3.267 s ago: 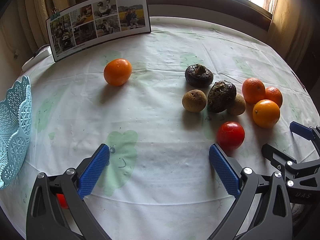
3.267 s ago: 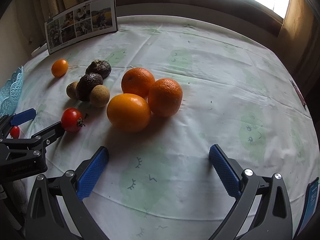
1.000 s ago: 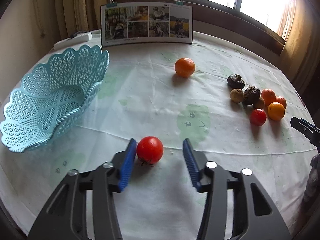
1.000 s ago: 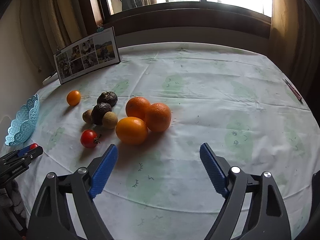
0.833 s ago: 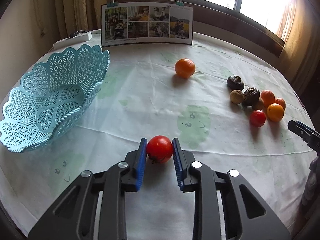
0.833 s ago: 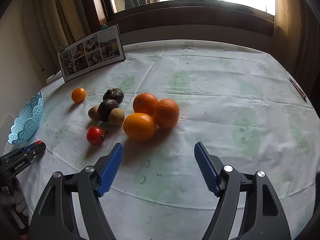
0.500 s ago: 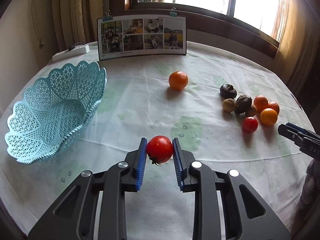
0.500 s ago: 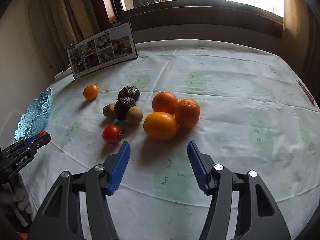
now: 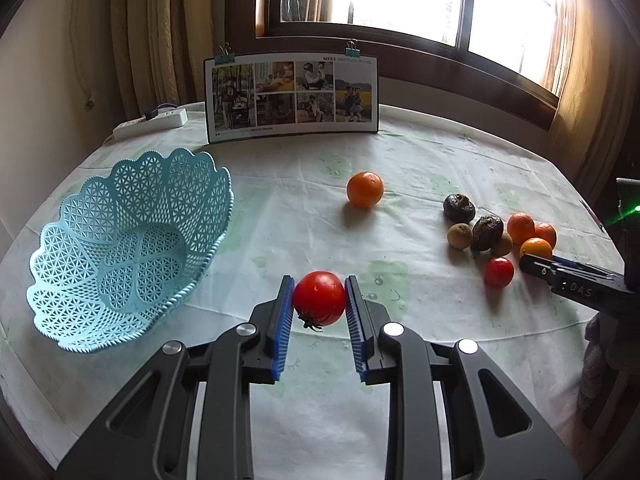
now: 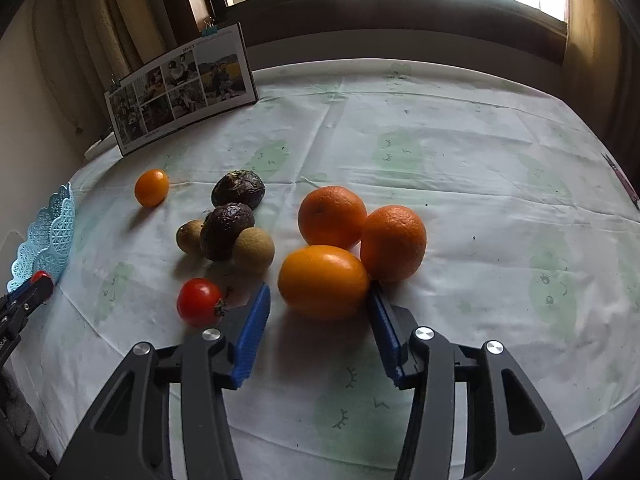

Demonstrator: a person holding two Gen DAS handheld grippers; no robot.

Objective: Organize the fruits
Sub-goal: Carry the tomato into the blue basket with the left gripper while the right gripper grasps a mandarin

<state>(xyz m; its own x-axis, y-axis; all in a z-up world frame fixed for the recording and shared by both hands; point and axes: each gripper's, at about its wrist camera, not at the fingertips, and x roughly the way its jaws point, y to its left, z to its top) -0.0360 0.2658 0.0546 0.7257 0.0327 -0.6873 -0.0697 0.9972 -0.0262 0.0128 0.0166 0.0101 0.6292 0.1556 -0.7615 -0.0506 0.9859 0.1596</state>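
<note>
We risk most over the counter (image 9: 440,168): the lacy blue basket (image 9: 132,248) is light and tilted, so a hard drop could tip it. Our left tool (image 9: 319,312) grips a glossy red tomato (image 9: 319,298), raised just right of the basket; squeezing harder could bruise it. Our right tool (image 10: 318,312) stands open around the smooth yellow-orange fruit (image 10: 323,280), its right pad touching; closing may nudge the two oranges (image 10: 362,228) behind.
</note>
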